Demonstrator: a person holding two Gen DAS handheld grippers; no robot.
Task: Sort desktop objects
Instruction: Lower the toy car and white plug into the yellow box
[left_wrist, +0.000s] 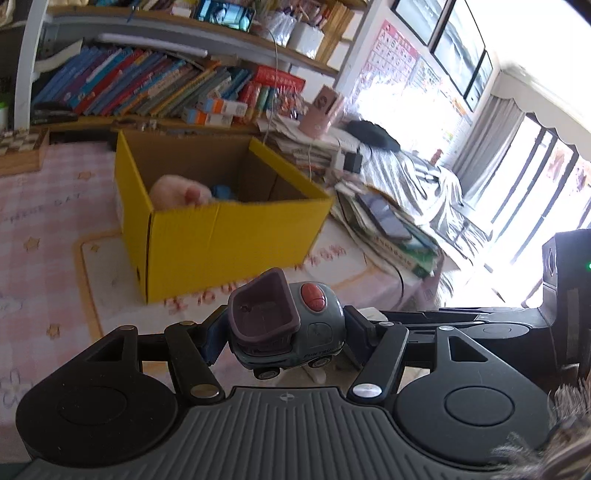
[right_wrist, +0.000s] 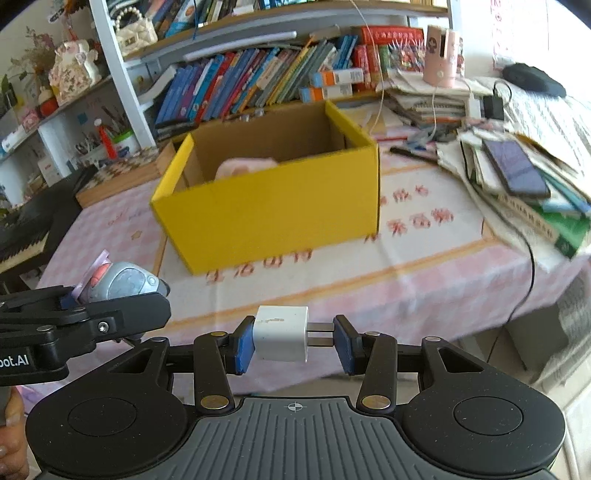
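Observation:
My left gripper (left_wrist: 282, 334) is shut on a grey toy truck (left_wrist: 288, 325) with a purple bucket and a red button, held above the pink tablecloth in front of the yellow box (left_wrist: 221, 229). My right gripper (right_wrist: 293, 341) is shut on a white plug charger (right_wrist: 280, 334), its two metal prongs against the right pad. In the right wrist view the left gripper and its toy truck (right_wrist: 118, 282) hang at the left. The open yellow box (right_wrist: 273, 210) stands ahead on the table with a pink soft toy (left_wrist: 177, 192) and something blue inside.
A messy pile of books and papers with a phone (right_wrist: 515, 168) on top lies right of the box. A pink holder (right_wrist: 441, 59) and black cables sit behind. Bookshelves (left_wrist: 147, 85) line the back; a wooden chessboard box (left_wrist: 22, 147) lies far left. The table edge drops off at the right.

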